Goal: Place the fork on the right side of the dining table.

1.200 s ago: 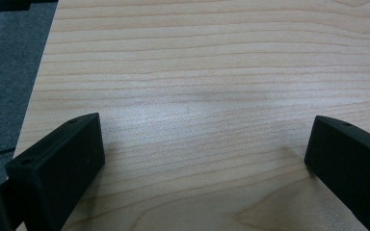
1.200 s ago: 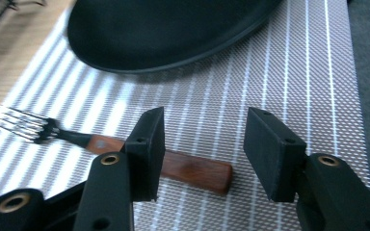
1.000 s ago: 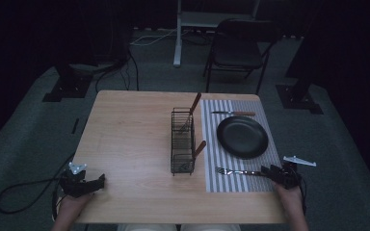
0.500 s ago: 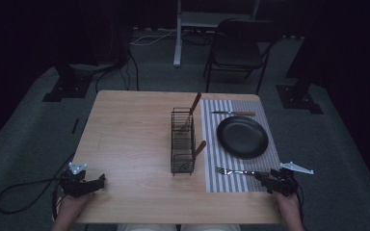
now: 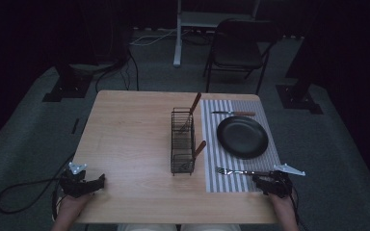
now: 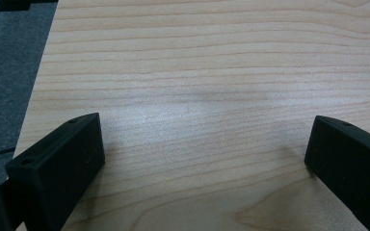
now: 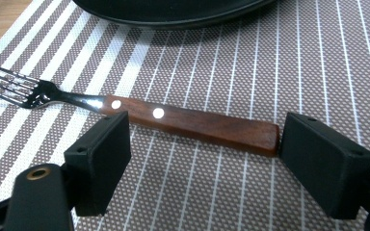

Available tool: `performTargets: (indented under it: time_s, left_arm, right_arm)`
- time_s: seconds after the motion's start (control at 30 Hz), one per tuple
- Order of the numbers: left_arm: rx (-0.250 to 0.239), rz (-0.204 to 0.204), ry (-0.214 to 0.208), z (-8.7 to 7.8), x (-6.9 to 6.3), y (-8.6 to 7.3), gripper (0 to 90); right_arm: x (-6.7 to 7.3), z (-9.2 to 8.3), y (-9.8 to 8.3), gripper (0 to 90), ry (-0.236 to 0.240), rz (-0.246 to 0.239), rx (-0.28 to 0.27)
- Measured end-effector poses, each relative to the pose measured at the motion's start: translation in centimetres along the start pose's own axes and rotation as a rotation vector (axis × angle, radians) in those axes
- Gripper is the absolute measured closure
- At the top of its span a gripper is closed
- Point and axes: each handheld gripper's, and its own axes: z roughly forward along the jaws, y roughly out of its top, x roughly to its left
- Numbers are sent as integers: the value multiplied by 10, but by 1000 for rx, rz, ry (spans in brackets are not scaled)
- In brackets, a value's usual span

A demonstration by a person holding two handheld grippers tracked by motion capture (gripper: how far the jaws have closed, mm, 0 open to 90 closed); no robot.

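A fork (image 7: 192, 122) with a wooden handle lies flat on the striped placemat (image 7: 270, 72), tines to the left; from above, this fork (image 5: 241, 171) lies near the mat's front edge. My right gripper (image 5: 262, 179) is at its handle end. The right gripper (image 7: 204, 154) is open; its jaws have just been opening, and the handle lies across between their tips with no pad pressing on it. My left gripper (image 5: 100, 182) rests at the table's near left corner. The left gripper (image 6: 204, 144) stands open over bare wood.
A black plate (image 5: 242, 137) sits on the placemat (image 5: 212, 159), with a knife (image 5: 233, 113) beyond it. A wire rack (image 5: 182, 139) at mid-table holds two wooden-handled utensils (image 5: 194, 103). A chair (image 5: 241, 43) stands behind the wooden table (image 5: 130, 139).
My right gripper has shifted a little to the left and toward the near edge, at the fork's handle end. The fork lies where it was. The left gripper has kept still.
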Motion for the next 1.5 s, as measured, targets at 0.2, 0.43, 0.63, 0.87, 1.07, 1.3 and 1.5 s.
performTargets:
  time_s: [0.2, 0.43, 0.63, 0.87, 1.07, 1.3, 1.5]
  left_arm:
    - [-1, 2, 0, 0, 0, 0, 7]
    - [-1, 2, 0, 0, 0, 0, 7]
    - [-1, 2, 0, 0, 0, 0, 7]
    - [-1, 2, 0, 0, 0, 0, 7]
    - [-1, 1, 0, 0, 0, 0, 7]
    - [1, 0, 0, 0, 0, 0, 7]
    - [1, 0, 0, 0, 0, 0, 7]
  right_arm:
    - [1, 8, 6, 173, -19, -22, -5]
    - [-2, 16, 13, 146, -44, -44, -2]
    - [-6, 20, 18, 146, -63, -38, -3]
    - [0, 14, 10, 146, -76, -47, -17]
    - [9, 7, -1, 139, -111, -63, -23]
    - [14, -1, -10, 138, -140, -64, -27]
    - [18, -6, -16, 137, -160, -44, -24]
